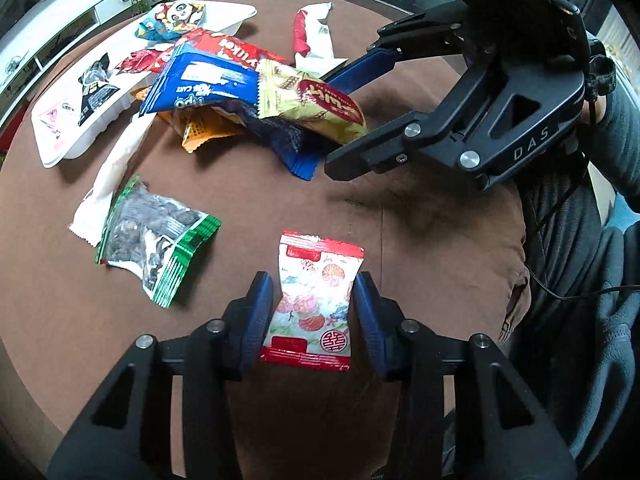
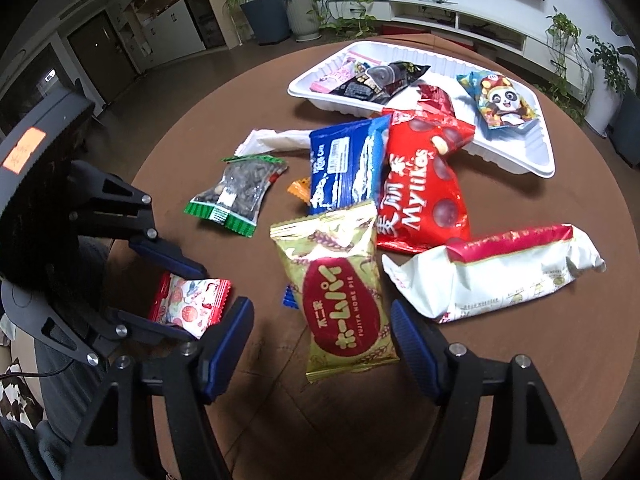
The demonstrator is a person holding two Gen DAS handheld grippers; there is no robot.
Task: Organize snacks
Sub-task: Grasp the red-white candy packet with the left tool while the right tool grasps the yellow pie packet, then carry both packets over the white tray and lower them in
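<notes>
On the round brown table [image 1: 280,200], my left gripper [image 1: 314,312] is shut on a small red-and-white candy packet [image 1: 316,296], whose sides are pinched in by the blue pads. The right wrist view shows the same grip low on the left, on the candy packet [image 2: 188,304]. My right gripper [image 2: 322,336] stands open around a gold Home Pie packet [image 2: 344,300], with a gap at its left finger. From the left wrist view, the right gripper [image 1: 340,120] straddles that gold packet [image 1: 312,100]. A white tray [image 2: 520,152] at the back holds a few snacks.
Loose packets lie mid-table: a green seed packet [image 2: 236,192], a blue packet [image 2: 348,168], a red Mylikes bag [image 2: 424,192], a long white-and-red packet [image 2: 500,276] and a white one [image 2: 276,138]. A panda packet [image 2: 500,104] lies in the tray. A person's sleeve [image 1: 616,128] is at the right.
</notes>
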